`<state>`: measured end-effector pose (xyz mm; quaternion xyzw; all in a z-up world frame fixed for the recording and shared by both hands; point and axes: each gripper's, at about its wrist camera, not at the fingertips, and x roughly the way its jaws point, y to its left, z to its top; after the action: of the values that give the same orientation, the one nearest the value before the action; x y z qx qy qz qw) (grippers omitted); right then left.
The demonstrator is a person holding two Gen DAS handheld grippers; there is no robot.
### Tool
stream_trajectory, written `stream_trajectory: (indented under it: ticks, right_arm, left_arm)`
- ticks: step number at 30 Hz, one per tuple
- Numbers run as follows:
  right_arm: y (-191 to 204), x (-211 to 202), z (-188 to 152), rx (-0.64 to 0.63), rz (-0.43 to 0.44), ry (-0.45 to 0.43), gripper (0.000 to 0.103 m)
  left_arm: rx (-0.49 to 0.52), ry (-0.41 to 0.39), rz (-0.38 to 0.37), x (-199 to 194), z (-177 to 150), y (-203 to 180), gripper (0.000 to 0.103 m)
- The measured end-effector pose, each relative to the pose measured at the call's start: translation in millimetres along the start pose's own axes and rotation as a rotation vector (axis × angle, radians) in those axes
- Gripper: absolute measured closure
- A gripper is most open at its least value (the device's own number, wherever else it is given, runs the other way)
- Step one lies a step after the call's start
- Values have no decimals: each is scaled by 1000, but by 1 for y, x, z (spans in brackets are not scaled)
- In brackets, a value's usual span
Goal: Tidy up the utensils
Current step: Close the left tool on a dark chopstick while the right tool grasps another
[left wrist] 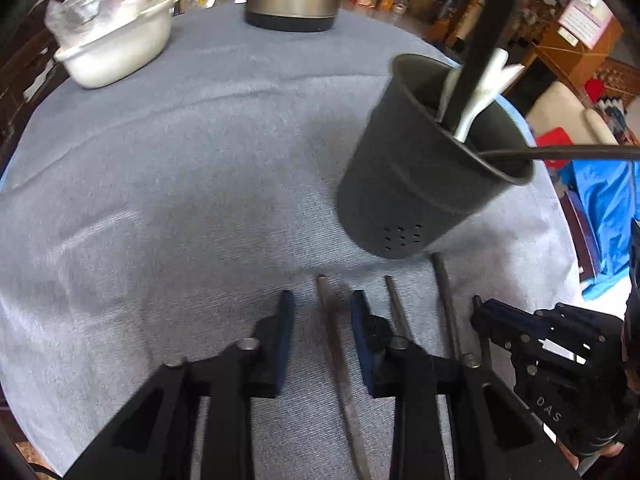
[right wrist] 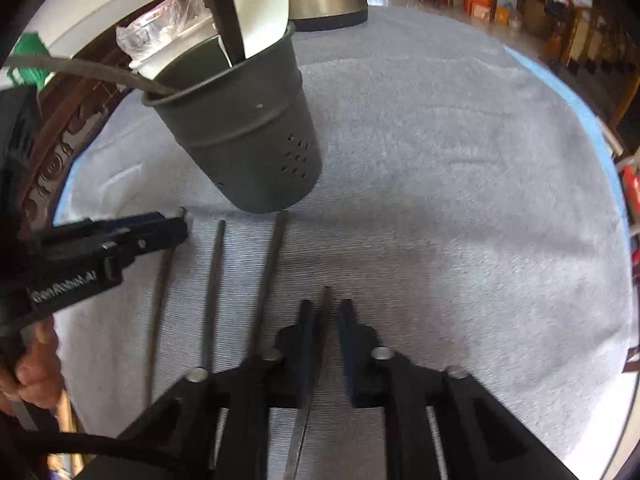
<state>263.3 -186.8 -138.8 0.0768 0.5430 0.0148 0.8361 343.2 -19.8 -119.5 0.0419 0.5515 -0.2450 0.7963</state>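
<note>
Our left gripper sits open astride one thin rod on the counter, just in front of the dark cup. Our right gripper is open too, its fingers flanking another rod. The cup already holds a white spoon and dark handles. By our count four rods lie before the cup, so we're partway.

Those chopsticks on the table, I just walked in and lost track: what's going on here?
A person with two handheld grippers is sorting utensils into a dark holder, which already has a white spoon in it. Four chopsticks lie on the grey cloth. The left gripper straddles one chopstick, open; the right gripper is open around another.
</note>
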Motion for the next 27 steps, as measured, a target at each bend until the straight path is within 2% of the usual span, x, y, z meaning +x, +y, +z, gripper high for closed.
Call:
stream_trajectory:
  ticks: [1,3,6,13,20,27]
  right_arm:
    - [0,1,0,7,23,0,94]
    - [-6,-3,-3,36,67,-3,96]
    - [-14,-19,-12,38,103,-64,97]
    - [-17,-78,-30,-5,206,-258,97]
    - [-4,-145,-36,-66,273,-517,97]
    - [6,-199,-32,-60,324,-791,97]
  left_arm:
    - [6,9,8,3,-1,-2,94]
    - [22,-17,19,1,-6,-5,94]
    - [45,-61,22,-12,-17,-14,96]
    - [102,-238,-8,-89,-41,-33,97]
    - [140,-426,-6,-168,-42,-43,97]
    - [115,-594,-23,-207,-35,-46,97]
